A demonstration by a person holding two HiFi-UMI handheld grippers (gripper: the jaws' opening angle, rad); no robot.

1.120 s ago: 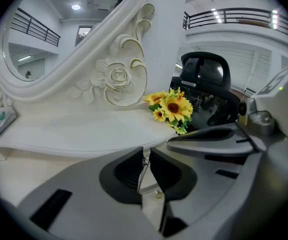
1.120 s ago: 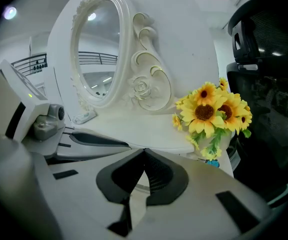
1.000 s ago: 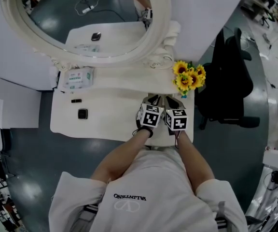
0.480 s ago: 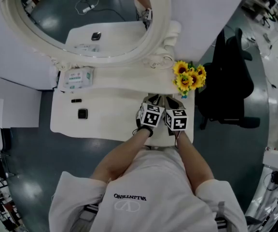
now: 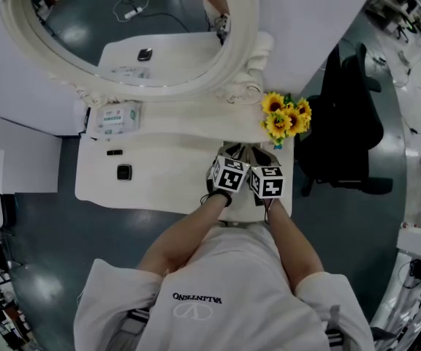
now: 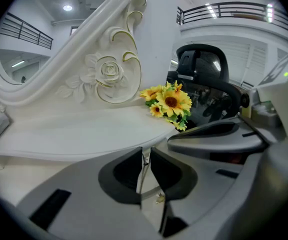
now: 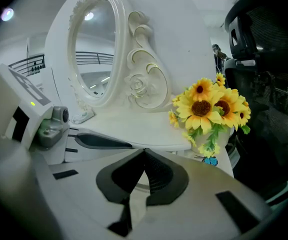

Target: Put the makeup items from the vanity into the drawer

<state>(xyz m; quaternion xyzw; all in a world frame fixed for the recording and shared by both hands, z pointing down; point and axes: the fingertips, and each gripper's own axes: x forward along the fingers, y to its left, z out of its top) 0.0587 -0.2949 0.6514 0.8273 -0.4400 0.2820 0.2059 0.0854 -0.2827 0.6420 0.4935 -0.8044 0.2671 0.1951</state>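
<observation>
While hovering side by side over the right front corner of the vanity worktop [image 5: 174, 159], just beside the sunflowers [image 5: 285, 117], holding the left tool [image 6: 145, 154] spread by only a thin slit with nothing recognisable in it, and the right tool [image 7: 144, 153] pressed together on nothing. Not yet touching any makeup: seeing a small square black compact [image 5: 125, 172] and a slim black item [image 5: 115, 152] lying on the left part of the worktop, well apart from both tools, with a pack of wipes [image 5: 119, 117] behind them on the raised ledge at the foot of the mirror [image 5: 240, 57]. Not seeing the drawer in any view, so judging it as probably closed below the worktop front.

Risking, first, a swipe into the sunflowers when swinging away to the left: standing near the right tool, looking light and top-heavy, likely tipping at a nudge. Risking, second, a failed pinch on the compact: lying flat and low, probably skating across the smooth white surface if met with too narrow a slit or at too steep an angle. Risking also a lost slim black item, seeming thin enough to roll toward the front edge. Possibly mistaking the wipes for makeup. Finally, reaching for items before opening the drawer, and so ending up with both tools loaded and neither free for the pull.
</observation>
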